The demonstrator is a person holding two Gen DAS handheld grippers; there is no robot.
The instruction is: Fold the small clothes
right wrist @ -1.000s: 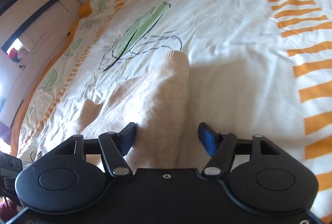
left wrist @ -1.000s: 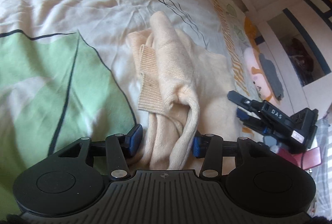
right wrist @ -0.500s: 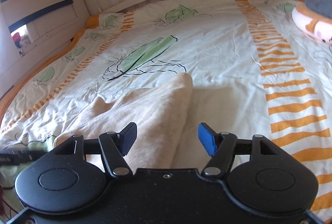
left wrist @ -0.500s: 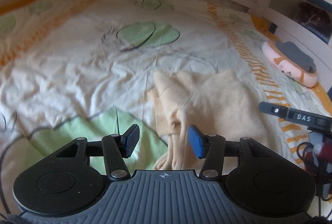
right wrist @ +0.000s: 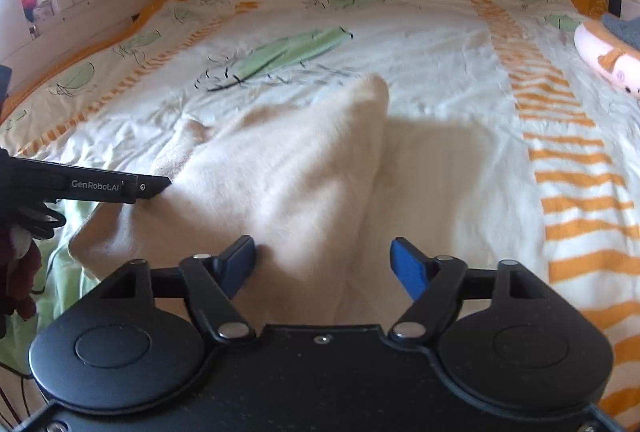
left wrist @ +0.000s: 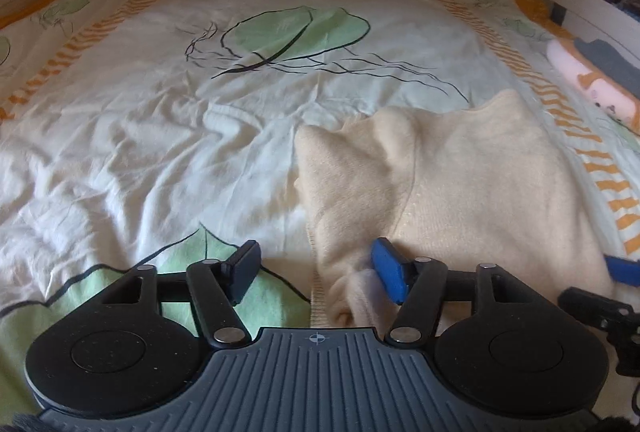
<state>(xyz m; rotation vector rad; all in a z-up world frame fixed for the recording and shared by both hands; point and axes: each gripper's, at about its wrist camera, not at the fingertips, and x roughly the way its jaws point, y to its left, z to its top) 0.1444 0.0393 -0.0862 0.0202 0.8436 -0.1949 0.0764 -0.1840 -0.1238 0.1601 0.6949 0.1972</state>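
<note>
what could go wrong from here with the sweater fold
The left hand-held gripper has just been opening, with the cream sweater bunched by its right pad; a loose fold may snag on retreat. The right hand-held gripper, also just opening, straddles the sweater's raised folded edge, which could spring open. The duvet is wrinkled, so the fold may settle unevenly.
</note>
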